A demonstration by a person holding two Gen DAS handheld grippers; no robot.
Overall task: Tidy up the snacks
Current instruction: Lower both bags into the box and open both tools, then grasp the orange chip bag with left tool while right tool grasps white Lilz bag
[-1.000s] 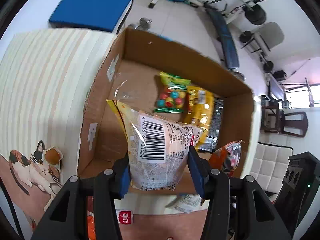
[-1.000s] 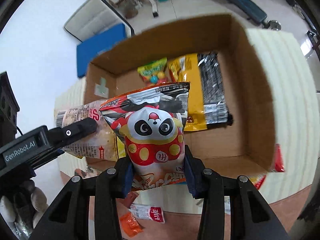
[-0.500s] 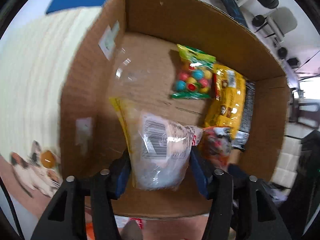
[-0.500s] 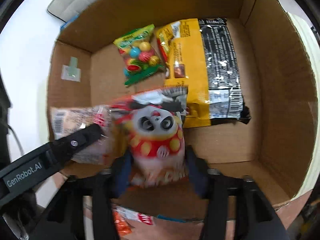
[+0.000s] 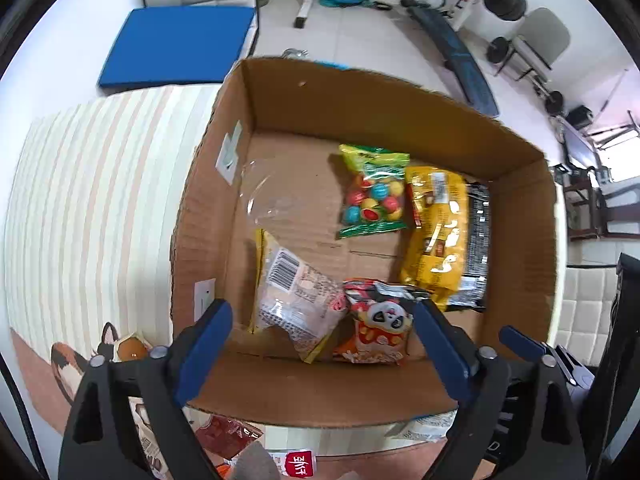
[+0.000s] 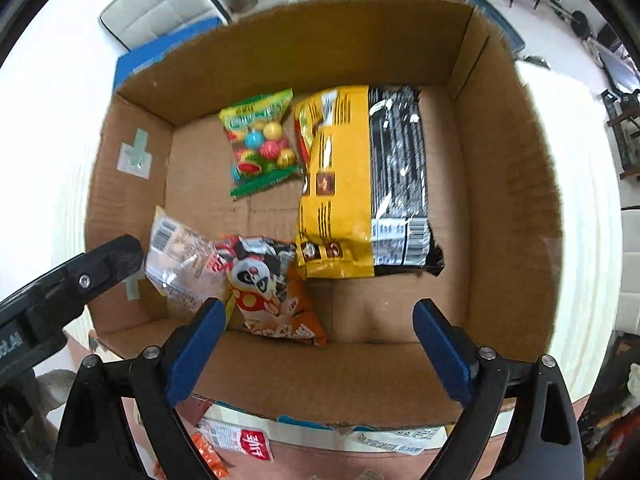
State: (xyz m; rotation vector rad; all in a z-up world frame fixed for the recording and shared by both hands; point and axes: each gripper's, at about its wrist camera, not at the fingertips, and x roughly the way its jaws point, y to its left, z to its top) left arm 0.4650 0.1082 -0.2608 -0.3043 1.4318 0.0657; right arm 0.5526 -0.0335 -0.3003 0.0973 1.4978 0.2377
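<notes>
Left wrist view: left gripper (image 5: 322, 344), jaws opening and empty, above the open brown cardboard box (image 5: 360, 92); clear barcode-labelled snack pouch (image 5: 296, 300) lies on the box floor near its front wall. Right wrist view: right gripper (image 6: 316, 340), jaws opening, empty; red-orange panda snack bag (image 6: 268, 288) lies inside the box, touching the pouch.

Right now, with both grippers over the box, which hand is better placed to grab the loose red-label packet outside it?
Left, probably. The red-label packet lies just beneath the left gripper, whose jaws are opening and hold nothing.
</notes>
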